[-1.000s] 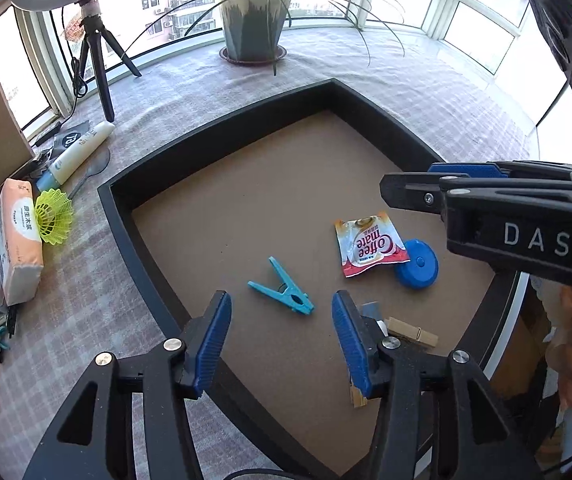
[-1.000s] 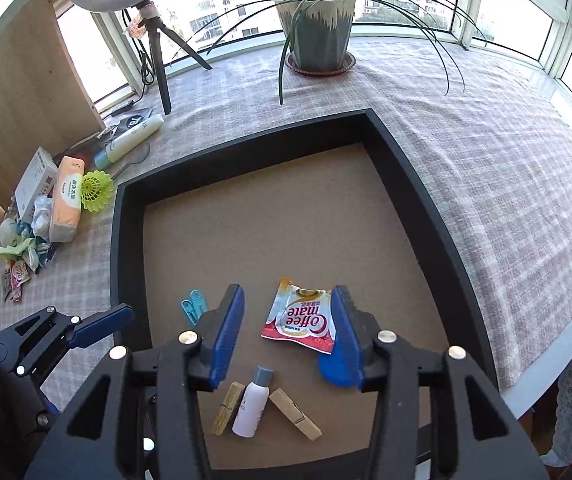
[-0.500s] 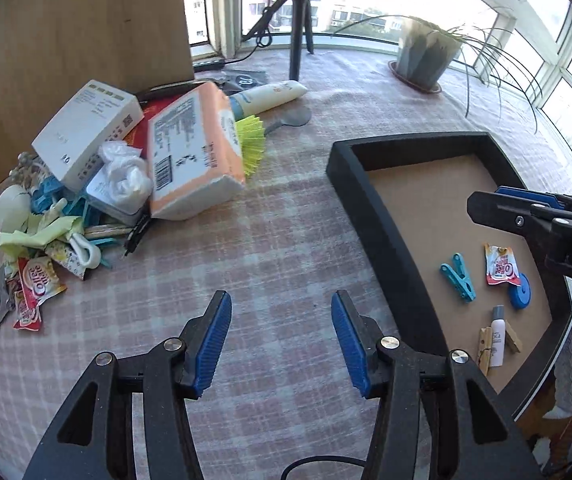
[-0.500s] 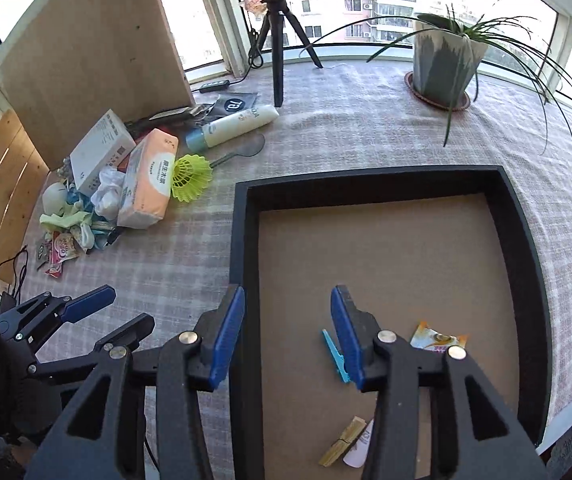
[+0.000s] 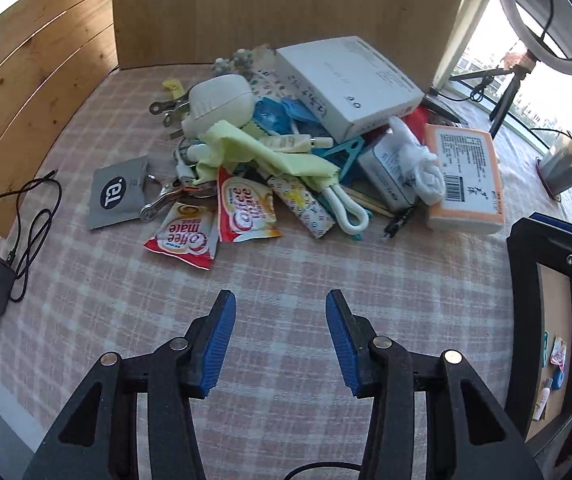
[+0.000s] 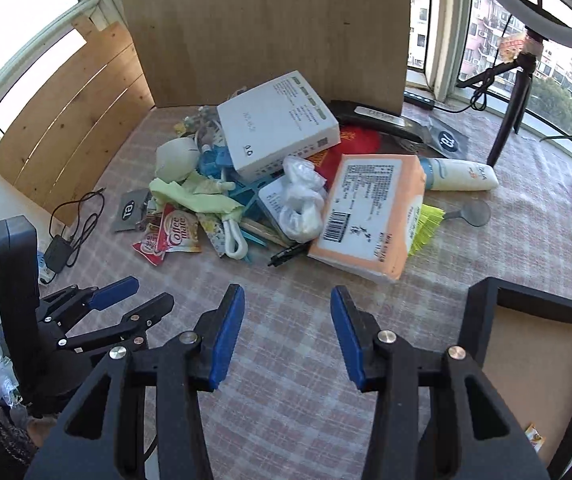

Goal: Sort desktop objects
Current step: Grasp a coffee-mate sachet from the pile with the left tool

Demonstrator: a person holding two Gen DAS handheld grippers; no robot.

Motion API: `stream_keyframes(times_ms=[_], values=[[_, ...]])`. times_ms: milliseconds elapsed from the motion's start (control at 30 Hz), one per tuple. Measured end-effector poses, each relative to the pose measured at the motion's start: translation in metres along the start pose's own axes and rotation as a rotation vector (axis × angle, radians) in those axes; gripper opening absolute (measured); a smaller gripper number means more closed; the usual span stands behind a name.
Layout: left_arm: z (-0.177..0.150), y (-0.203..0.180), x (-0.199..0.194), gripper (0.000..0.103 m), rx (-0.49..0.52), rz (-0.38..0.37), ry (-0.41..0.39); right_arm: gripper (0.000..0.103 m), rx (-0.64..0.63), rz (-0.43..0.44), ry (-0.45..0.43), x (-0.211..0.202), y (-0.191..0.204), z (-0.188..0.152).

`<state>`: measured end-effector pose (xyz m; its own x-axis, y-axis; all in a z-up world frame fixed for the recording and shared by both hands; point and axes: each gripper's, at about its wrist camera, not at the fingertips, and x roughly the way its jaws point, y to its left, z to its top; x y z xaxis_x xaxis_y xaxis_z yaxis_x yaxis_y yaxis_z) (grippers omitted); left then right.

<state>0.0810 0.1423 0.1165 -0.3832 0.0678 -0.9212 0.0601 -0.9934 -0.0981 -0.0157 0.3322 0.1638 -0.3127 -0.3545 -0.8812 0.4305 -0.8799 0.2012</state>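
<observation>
Over the pile [image 5: 286, 152] now, swung away from the tray [image 6: 482, 312]; left claw [image 5: 280, 340] narrowing, right claw [image 6: 288, 336] spread, both empty, ready for another pick.

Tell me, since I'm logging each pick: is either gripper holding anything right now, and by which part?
Nothing is held. The left gripper and the right gripper both stand open over bare tablecloth, short of the pile.
</observation>
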Motion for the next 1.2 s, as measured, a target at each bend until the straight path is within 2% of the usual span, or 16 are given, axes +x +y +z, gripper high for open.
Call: stream_keyframes(times_ms=[200,333,533,933,1133,1200], values=[[0.008,0.067,0.018,0.040,-0.206,-0.014,0.042,0.043,-0.025,0.121,0.090,0.046,0.051,0.027],[0.012,0.098,0.035,0.037,-0.324,-0.048,0.082,0.039,-0.053,0.131,0.142,0.078,0.079,0.038],[0.016,0.122,0.052,0.036,-0.418,-0.067,0.105,0.035,-0.074,0.131,0.209,0.122,0.105,0.054],[0.024,0.135,0.068,0.035,-0.465,-0.088,0.114,0.034,-0.067,0.075,0.245,0.163,0.118,0.069],[0.038,0.135,0.073,0.035,-0.457,-0.100,0.113,0.019,-0.055,0.039,0.264,0.175,0.115,0.068],[0.049,0.123,0.082,0.036,-0.441,-0.091,0.111,0.015,-0.045,0.040,0.270,0.176,0.110,0.065]])
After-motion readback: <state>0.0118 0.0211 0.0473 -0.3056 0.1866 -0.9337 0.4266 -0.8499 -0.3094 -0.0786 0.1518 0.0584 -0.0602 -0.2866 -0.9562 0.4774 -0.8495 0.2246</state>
